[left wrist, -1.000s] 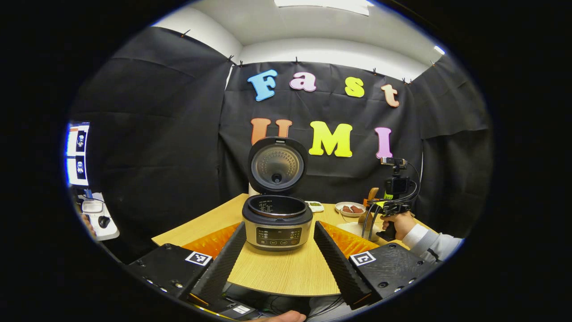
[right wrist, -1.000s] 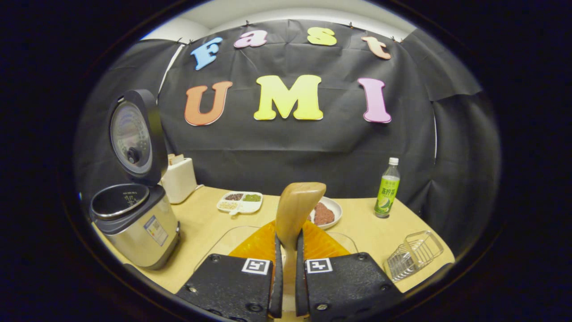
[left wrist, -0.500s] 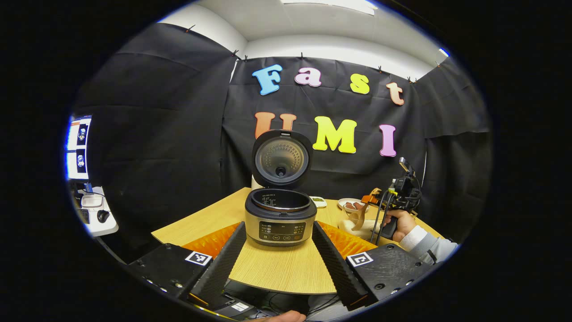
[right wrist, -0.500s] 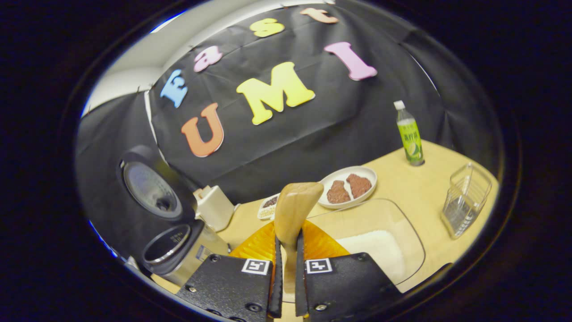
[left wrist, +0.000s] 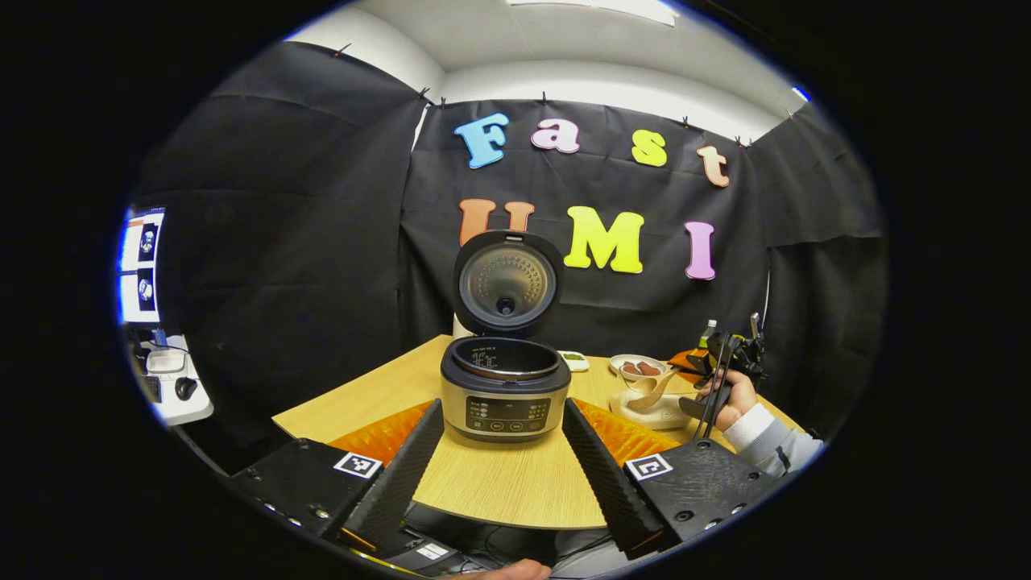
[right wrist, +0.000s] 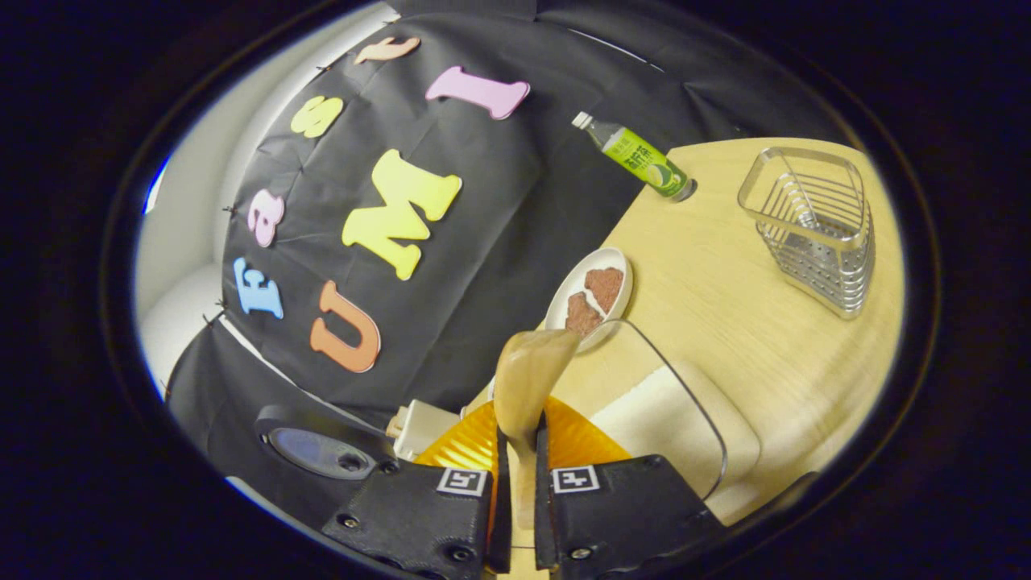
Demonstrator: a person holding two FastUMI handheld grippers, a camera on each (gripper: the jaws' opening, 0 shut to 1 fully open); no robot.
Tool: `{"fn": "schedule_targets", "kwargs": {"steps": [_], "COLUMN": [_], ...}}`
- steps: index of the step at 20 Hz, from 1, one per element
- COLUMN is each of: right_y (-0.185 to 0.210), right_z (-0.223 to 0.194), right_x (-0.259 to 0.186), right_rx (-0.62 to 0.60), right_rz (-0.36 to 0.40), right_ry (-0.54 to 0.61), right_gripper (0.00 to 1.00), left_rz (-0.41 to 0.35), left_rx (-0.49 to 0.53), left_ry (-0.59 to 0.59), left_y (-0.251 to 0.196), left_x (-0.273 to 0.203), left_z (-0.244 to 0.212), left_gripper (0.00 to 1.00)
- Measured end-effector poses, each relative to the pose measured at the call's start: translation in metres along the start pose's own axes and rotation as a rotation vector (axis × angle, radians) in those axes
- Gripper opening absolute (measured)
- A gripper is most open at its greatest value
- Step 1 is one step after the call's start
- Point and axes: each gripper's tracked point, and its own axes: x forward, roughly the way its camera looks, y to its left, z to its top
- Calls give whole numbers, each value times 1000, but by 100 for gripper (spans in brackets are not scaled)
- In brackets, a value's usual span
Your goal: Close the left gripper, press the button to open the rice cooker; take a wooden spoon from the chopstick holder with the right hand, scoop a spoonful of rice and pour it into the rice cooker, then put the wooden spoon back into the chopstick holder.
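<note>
In the left gripper view, the rice cooker (left wrist: 503,392) sits at centre frame with its lid up, framed between the spread, empty fingers of the left gripper (left wrist: 501,459). At right, the right gripper (left wrist: 709,379) tips the wooden spoon (left wrist: 654,389) toward the glass rice dish (left wrist: 649,411). In the right gripper view, that gripper (right wrist: 516,515) is clamped on the spoon's (right wrist: 527,387) handle at lower centre, bowl above the rice (right wrist: 652,407); the spoon looks light, rigid and smooth, so a firm grip low on the handle seems best.

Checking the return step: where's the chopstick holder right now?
In the right gripper view the chopstick holder stands on the table at upper right, apart from the green bottle and beyond the rice dish. The right gripper clamps the spoon.
</note>
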Motion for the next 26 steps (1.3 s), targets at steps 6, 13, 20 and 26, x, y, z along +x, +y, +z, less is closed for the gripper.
{"fn": "schedule_targets", "kwargs": {"steps": [6, 13, 20, 26], "right_y": [-1, 0, 47, 106], "right_z": [42, 54, 29, 6], "right_x": [-22, -38, -50, -55], "right_rx": [184, 457, 592, 555], "right_rz": [34, 100, 186, 233], "right_ry": [-81, -71, 7, 22], "right_gripper": [16, 16, 16, 16], "left_rz": [11, 5, -5, 25], "left_rx": [17, 7, 34, 50], "left_ry": [5, 11, 24, 19], "left_y": [-2, -6, -5, 15], "left_x": [0, 0, -7, -19], "left_z": [-3, 1, -2, 4], "left_gripper": [95, 95, 95, 95]}}
